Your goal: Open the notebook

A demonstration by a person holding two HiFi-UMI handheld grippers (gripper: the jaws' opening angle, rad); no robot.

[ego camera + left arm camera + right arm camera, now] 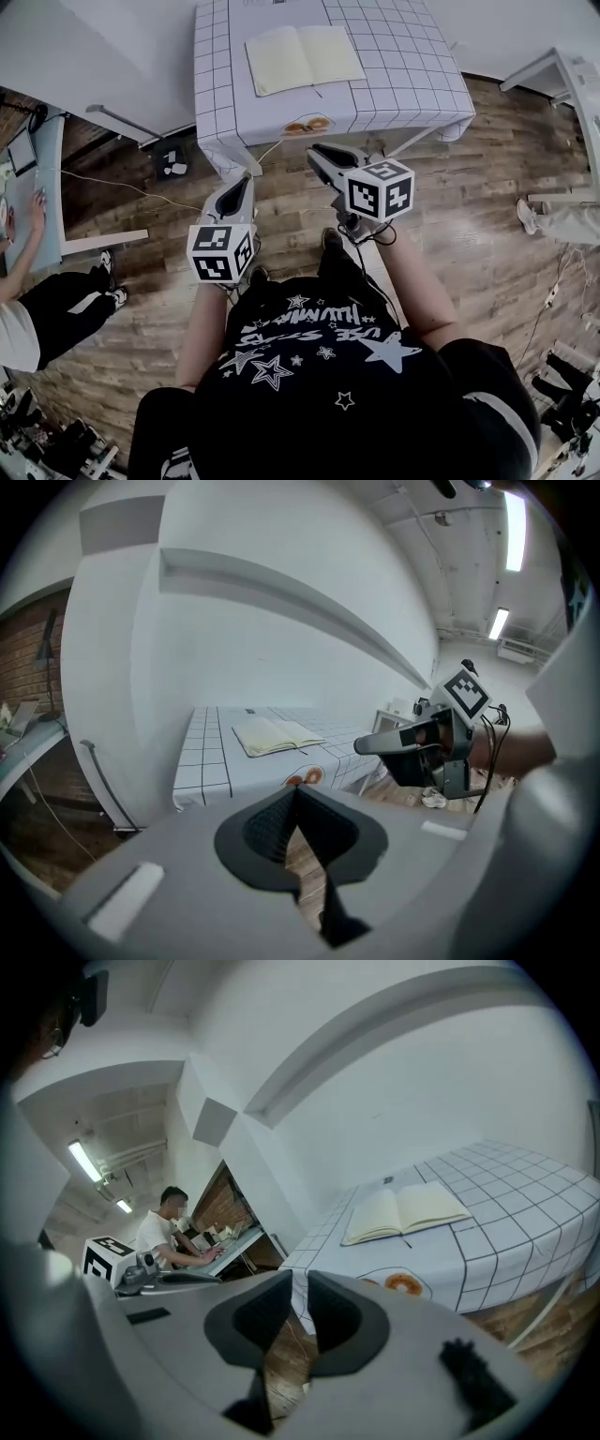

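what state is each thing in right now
notebook: open, lying flat on the table
left claw: shut, empty, short of the table
right claw: jaws a narrow gap apart, empty, short of the table

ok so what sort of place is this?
Probably a lab or workshop room, not a home: a table under a grid-printed cover with an open notebook, a person working at a desk nearby, and loose cables across the wooden floor.
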